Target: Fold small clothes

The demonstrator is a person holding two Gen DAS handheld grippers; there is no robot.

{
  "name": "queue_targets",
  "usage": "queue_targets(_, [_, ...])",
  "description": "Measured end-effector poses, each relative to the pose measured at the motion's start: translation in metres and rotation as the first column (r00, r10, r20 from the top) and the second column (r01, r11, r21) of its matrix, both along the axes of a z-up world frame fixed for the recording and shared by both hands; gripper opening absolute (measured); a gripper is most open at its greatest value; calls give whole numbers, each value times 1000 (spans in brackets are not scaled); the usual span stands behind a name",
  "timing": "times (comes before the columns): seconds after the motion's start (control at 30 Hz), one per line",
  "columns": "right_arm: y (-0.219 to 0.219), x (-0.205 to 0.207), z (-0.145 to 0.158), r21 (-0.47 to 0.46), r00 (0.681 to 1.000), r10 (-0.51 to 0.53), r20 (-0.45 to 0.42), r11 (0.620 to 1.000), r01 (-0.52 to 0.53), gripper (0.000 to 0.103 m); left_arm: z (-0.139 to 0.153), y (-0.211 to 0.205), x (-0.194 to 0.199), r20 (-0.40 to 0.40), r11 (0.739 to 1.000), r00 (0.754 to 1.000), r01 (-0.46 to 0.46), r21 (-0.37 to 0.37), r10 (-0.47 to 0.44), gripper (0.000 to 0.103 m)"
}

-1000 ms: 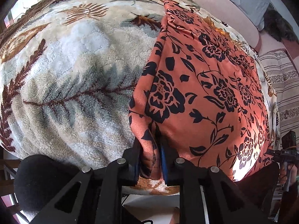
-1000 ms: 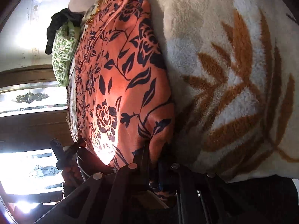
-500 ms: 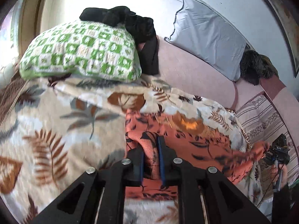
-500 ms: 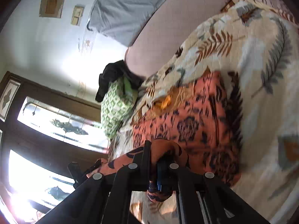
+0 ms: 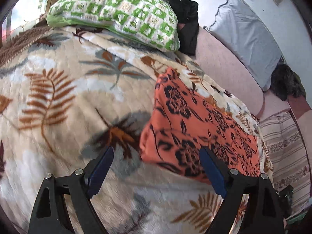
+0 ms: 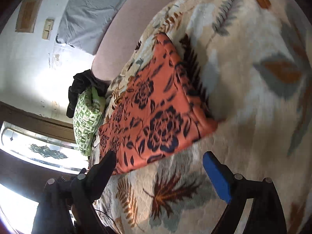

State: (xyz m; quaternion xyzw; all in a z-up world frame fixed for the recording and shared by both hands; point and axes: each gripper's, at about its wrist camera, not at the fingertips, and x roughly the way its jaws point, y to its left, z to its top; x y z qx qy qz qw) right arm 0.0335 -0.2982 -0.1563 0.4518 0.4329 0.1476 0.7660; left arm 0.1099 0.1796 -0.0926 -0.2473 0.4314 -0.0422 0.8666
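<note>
Since the earlier frames we have let go of the orange cloth: both grippers were pinched on its near corners and carried them toward the far end, and now it lies doubled over on the bed blanket, free of both tools. The left gripper has its jaws spread wide and opening, with only the cloth's near left corner showing in the gap beyond the pads, not touched. The right gripper likewise has its jaws spread and opening, the cloth's near edge lying past the tips with nothing pressed between them.

We count 1 orange cloth with a black flower print, folded into a thick pad; 1 cream blanket with brown and grey leaves under it; 1 green-and-white checked pillow at the head of the bed; 1 black garment heaped behind that pillow; and 1 grey pillow leaning on the pink headboard. A striped cover shows at the right edge of the left wrist view.

The blanket close to the jaws is smeared by motion. How many layers the fold holds we cannot tell. A dark furry thing beside the grey pillow is too unclear to name, and the right gripper's left finger is in shadow against the bright window.
</note>
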Motion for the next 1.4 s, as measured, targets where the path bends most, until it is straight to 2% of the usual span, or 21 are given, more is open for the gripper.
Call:
queue_targets(0.17, [15, 22, -20, 50, 988, -152, 3, 987, 151, 92, -33, -34, 33, -107, 1000, 994, -1, 29, 4, 90])
queue_targets(0.27, [9, 37, -29, 67, 937, -333, -104, 938, 341, 92, -43, -26, 49, -125, 992, 985, -120, -27, 115, 84])
queue_targets(0.3, [8, 40, -26, 78, 925, -365, -102, 924, 374, 91, -41, -25, 54, -121, 991, 986, -123, -47, 117, 70])
queue_targets(0.33, [9, 46, -24, 99, 928, -362, -88, 924, 370, 88, -42, -23, 62, -159, 992, 981, -117, -37, 110, 12])
queue_targets(0.37, [9, 53, -22, 115, 933, -350, -82, 927, 358, 63, -43, -21, 68, -193, 991, 977, -110, -71, 95, 14])
queue_targets(0.4, [10, 60, -22, 90, 931, -347, -111, 930, 357, 19, -39, -20, 69, -198, 990, 975, -117, -73, 101, 14])
queue_targets(0.47, [11, 70, -17, 48, 936, -326, -131, 941, 335, 14, -21, -24, 65, -158, 996, 984, -88, -28, 83, 13])
queue_targets(0.6, [15, 62, 31, 0, 959, -281, -21, 960, 281, 8, 35, -34, 34, -23, 999, 999, -33, 19, 34, 13])
queue_targets(0.8, [19, -9, 86, -16, 971, -218, 97, 975, 220, 7, 77, -33, -64, 80, 999, 997, 5, 38, -8, 13])
queue_targets(0.9, [20, -62, 75, -58, 979, -188, 76, 980, 193, 11, 38, -25, -103, 10, 999, 1000, 17, 41, -17, 23])
queue_targets(0.93, [18, -77, 58, -72, 983, -181, 41, 980, 183, 11, 16, -23, -108, -44, 998, 999, 26, 60, -23, 36])
queue_targets(0.97, [15, -88, 35, -95, 985, -174, -10, 981, 172, 15, -6, -20, -109, -117, 996, 993, 23, 92, -12, 45])
queue_targets(1.0, [10, -95, 10, -121, 981, -173, -91, 979, 162, 29, -23, -14, -109, -189, 993, 982, 19, 113, 2, 45])
queue_targets(1.03, [5, -102, -12, -133, 968, -179, -174, 979, 157, 40, -33, -8, -110, -229, 994, 973, 18, 108, 7, 45])
queue_targets(1.07, [-2, -110, -25, -91, 966, -185, -181, 981, 171, 43, -32, 0, -111, -213, 997, 977, 10, 73, 6, 45])
queue_targets(1.1, [-9, -118, -25, -61, 969, -199, -145, 979, 192, 50, -24, 6, -111, -187, 997, 982, -11, 72, 24, 47])
queue_targets(1.13, [-13, -122, -16, -100, 968, -212, -132, 975, 200, 55, -14, 10, -110, -150, 994, 988, -25, 106, 40, 57])
queue_targets(1.17, [-17, -122, -4, -156, 969, -226, -103, 965, 209, 69, -4, 12, -106, -109, 989, 993, -32, 146, 48, 68])
queue_targets(1.2, [-22, -121, 10, -202, 969, -240, -60, 954, 224, 76, 6, 13, -100, -68, 983, 996, -36, 177, 49, 70])
queue_targets(1.27, [-28, -108, 35, -246, 975, -221, 19, 944, 218, 76, 20, 14, -80, -17, 979, 1000, -22, 204, 26, 70])
queue_targets(1.4, [-19, -45, 62, -338, 993, -64, 97, 936, 94, 76, 13, -8, -25, -27, 955, 992, 125, 268, -122, 70])
